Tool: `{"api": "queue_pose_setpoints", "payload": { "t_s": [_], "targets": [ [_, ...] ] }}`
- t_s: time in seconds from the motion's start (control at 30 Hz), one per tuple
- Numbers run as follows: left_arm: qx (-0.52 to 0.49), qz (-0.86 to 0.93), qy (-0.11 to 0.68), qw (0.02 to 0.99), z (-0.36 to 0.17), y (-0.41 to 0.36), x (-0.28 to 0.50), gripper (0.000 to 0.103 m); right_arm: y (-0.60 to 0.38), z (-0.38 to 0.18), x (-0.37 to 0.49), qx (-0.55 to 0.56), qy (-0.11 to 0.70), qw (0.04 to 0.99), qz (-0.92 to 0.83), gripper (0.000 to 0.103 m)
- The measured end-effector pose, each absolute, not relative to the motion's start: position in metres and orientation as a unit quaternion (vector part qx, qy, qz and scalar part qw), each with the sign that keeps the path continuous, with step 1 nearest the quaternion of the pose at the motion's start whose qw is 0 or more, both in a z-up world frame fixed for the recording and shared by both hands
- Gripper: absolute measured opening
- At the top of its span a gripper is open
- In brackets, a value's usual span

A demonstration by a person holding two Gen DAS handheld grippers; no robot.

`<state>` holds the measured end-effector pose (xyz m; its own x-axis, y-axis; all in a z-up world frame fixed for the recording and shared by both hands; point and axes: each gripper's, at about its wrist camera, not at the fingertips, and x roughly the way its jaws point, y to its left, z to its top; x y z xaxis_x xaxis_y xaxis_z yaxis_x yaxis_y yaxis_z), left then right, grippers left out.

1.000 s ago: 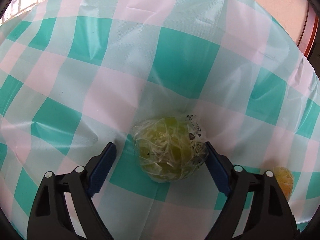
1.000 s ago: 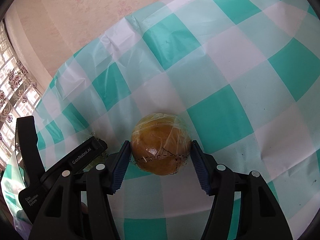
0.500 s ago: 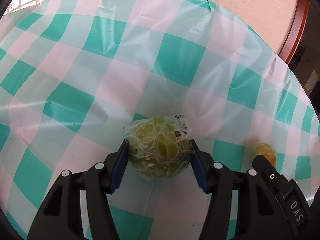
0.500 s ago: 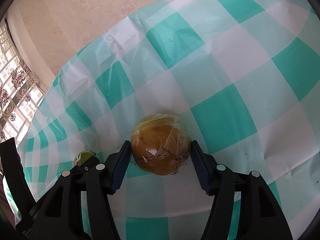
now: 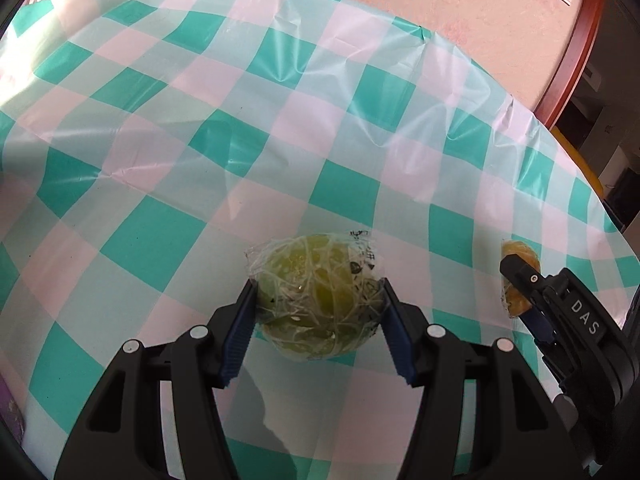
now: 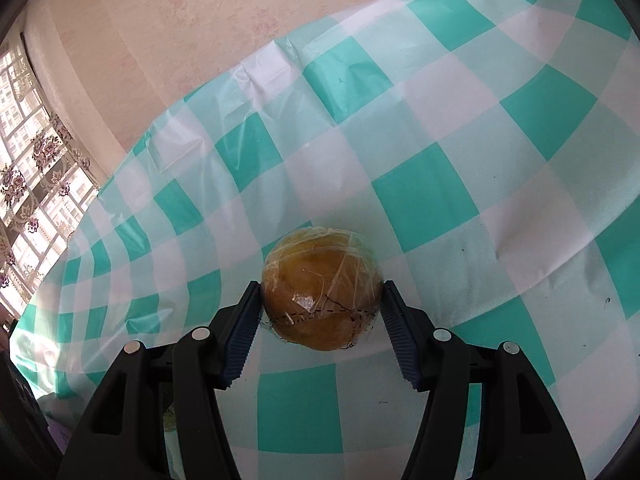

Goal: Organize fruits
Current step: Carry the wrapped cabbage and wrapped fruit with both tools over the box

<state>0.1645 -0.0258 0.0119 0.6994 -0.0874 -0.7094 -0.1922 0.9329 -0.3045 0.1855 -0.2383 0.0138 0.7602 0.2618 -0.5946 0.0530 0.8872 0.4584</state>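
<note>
- The checked tablecloth [image 5: 168, 236], teal, white and pale pink, fills most of both wrist views; a pinkish wall [image 6: 168, 32] runs along the top.
- The left gripper [image 5: 318, 308], at lower centre of its view, clamps a green fruit in clear wrap [image 5: 316, 296] between its blue pads.
- The right gripper [image 6: 320, 308], at lower centre of its view, clamps a brown-orange fruit in clear wrap [image 6: 320, 292]; both appear at the left view's right edge.

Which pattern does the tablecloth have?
Teal, pale mint and white checks; tablecloth shows best in right wrist view.
</note>
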Motion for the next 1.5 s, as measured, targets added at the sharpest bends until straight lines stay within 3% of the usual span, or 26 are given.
{"api": "queue_pose_setpoints", "payload": {
  "t_s": [0.9, 1.5],
  "targets": [
    [-0.163, -0.016, 0.381, 0.91, 0.002, -0.006, -0.014, 0.059, -0.2, 0.007, 0.046, 0.205, 0.38, 0.892, 0.131, 0.059],
    [-0.14, -0.037, 0.355, 0.924, 0.01, -0.005, -0.064, 0.059, -0.179, 0.006, 0.0, 0.171, 0.399, 0.885, 0.167, 0.059]
  ]
}}
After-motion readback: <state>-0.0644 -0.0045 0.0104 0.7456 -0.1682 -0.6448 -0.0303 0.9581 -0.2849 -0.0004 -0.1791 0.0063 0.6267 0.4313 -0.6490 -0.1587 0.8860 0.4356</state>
